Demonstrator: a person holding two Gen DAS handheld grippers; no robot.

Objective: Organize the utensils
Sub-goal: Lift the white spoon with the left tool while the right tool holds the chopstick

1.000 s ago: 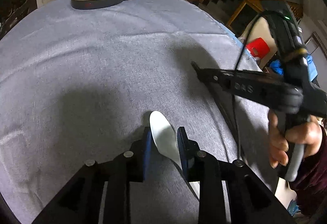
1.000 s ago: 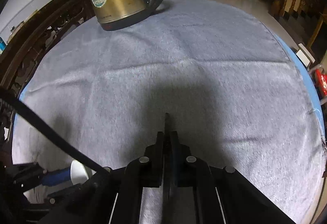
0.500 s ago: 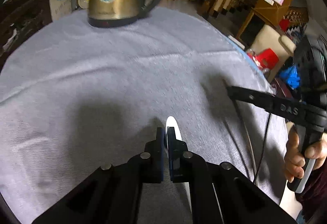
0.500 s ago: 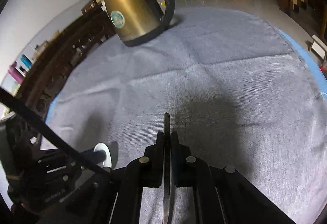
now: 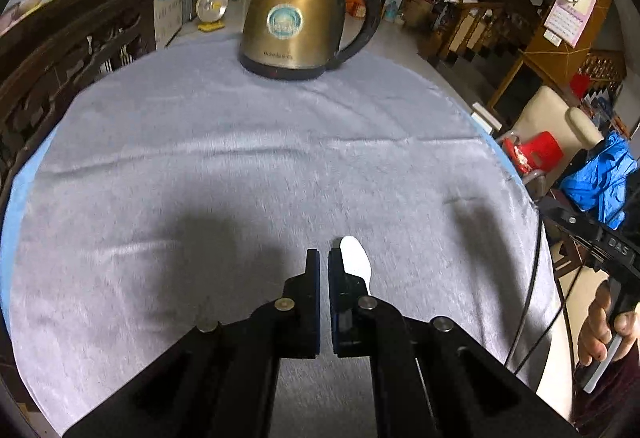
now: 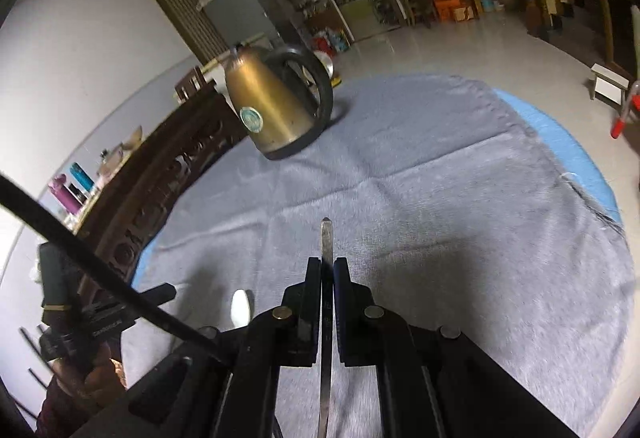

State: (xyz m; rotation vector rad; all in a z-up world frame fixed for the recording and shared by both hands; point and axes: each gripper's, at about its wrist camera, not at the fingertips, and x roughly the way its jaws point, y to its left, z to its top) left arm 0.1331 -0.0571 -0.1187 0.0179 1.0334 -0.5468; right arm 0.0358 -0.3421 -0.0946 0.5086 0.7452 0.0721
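The round table under its grey woven cloth (image 5: 240, 166) takes up most of the scene, with a pale blue underlay showing at the rim. Toward its far side stands 1 brass-coloured electric kettle with a black handle and base (image 5: 298, 18), upright and well apart from both tools; it plays no visible part in the sorting. No tray, holder or drawer for utensils shows in either view, so where the pieces are to end up cannot be told. The left gripper (image 5: 324, 262) has its blue-padded jaws drawn almost together, and the white plastic spoon (image 5: 354, 258) is pinched there, its bowl poking out past the tips and leaning to the right of them, clear of the cloth. In the left wrist view a hand (image 5: 604, 330) grips the handle of the other tool at the right edge. The right gripper (image 6: 327, 266) is pressed tight on a thin flat steel utensil handle (image 6: 326, 238), which stands edge-on between the pads, its pointed end jutting forward above the cloth; the working end is hidden below, so its kind cannot be told. Judgement: 2 utensils are picked up and in the air, nothing more lies on the visible cloth, and the placing of both pieces remains to be done.
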